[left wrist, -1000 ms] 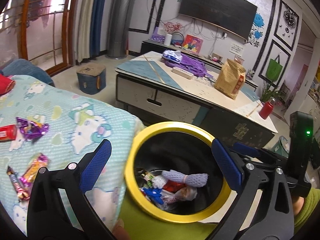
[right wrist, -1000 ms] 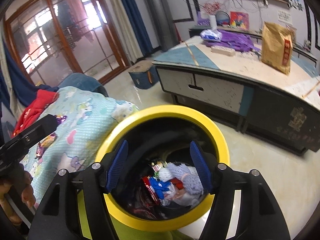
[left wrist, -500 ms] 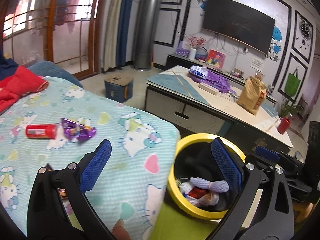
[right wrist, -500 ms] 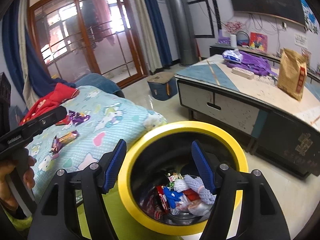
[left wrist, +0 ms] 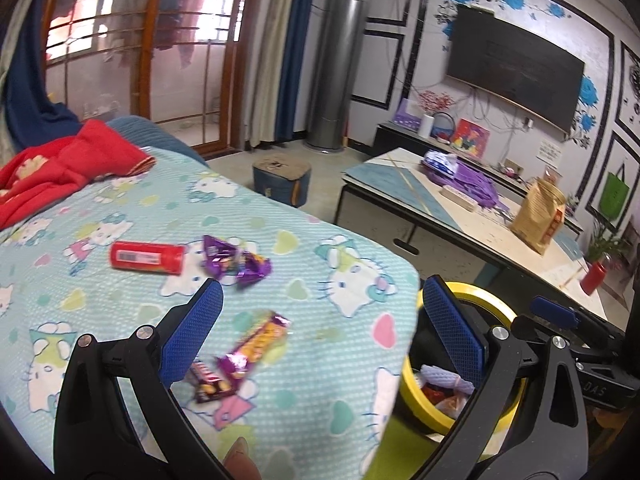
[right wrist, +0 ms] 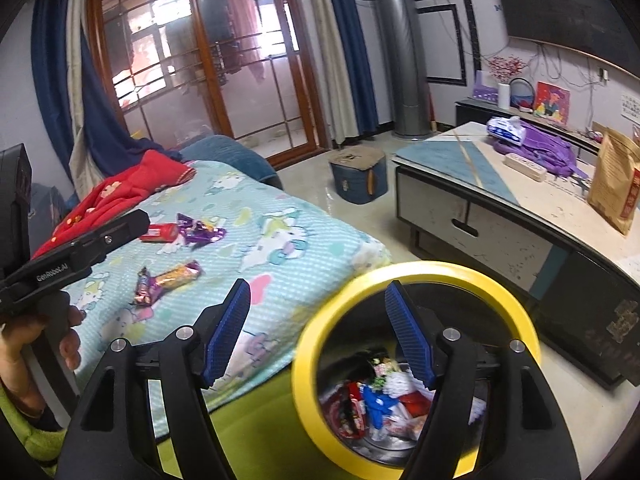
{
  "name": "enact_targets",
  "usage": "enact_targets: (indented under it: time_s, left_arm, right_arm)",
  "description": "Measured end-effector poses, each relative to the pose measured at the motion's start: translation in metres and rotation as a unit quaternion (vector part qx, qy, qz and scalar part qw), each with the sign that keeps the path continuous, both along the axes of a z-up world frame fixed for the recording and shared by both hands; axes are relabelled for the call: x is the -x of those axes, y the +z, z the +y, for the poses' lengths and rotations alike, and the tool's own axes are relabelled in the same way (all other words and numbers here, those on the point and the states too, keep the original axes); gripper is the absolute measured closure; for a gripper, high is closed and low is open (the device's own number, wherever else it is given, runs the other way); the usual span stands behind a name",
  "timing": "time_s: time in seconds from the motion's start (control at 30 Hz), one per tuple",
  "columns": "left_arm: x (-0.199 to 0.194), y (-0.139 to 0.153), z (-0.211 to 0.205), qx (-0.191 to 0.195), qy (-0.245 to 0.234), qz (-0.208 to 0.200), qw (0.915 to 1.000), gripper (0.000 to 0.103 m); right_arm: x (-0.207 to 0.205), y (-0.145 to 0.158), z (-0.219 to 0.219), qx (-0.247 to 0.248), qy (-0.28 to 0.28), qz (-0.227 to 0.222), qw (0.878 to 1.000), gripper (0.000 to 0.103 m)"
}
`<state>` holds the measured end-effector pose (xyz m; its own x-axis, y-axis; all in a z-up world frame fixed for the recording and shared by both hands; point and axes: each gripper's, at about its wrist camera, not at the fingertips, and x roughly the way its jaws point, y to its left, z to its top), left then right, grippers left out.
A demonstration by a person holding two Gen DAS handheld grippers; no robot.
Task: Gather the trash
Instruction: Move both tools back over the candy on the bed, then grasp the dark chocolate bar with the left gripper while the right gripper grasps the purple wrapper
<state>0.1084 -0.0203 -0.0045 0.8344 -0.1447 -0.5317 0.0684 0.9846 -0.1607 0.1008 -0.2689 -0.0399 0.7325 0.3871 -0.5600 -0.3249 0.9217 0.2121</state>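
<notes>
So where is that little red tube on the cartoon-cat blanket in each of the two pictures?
Left wrist view: the red tube lies left of centre on the blanket, just left of the crumpled purple wrapper.
Right wrist view: the tube is at middle left, partly hidden behind the left hand-held gripper, with the same purple wrapper to its right.
Shared landmark: the yellow-rimmed bin beside the blanket's edge.

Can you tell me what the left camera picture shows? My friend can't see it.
The empty, open left tongs hang over a cartoon-cat blanket with a red tube and candy wrappers on it. A yellow-rimmed trash bin sits at the right.
</notes>
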Motion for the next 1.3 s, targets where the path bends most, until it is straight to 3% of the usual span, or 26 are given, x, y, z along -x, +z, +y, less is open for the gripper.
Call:
enact_targets:
  time_s: [0.4,0.7,0.83,1.13,1.3]
  left_arm:
    - [0.002,-0.001,0.046,0.015,0.053,0.005,0.9985,0.011]
    - [0.000,-0.019,0.088,0.028,0.094,0.045,0.9942,0.011]
    - [-0.002,-0.031,0.106,0.061,0.104,0.065,0.9905,0.012]
    - [-0.008,-0.063,0.122,0.138,0.094,0.109,0.9799,0.043]
    - [-0.012,-0.074,0.114,0.138,0.081,0.123,0.9794,0.064]
  right_arm:
    - [-0.021,0.011,0.056,-0.007,0.043,0.001,0.999,0.033]
    - [-0.051,0.011,0.093,0.008,0.079,0.012,0.997,0.033]
    - [-0.069,0.011,0.112,0.005,0.096,0.020,0.995,0.033]
    - [-0.121,-0.004,0.156,-0.002,0.161,0.078,0.984,0.033]
    - [-0.143,-0.014,0.172,0.009,0.173,0.097,0.980,0.033]
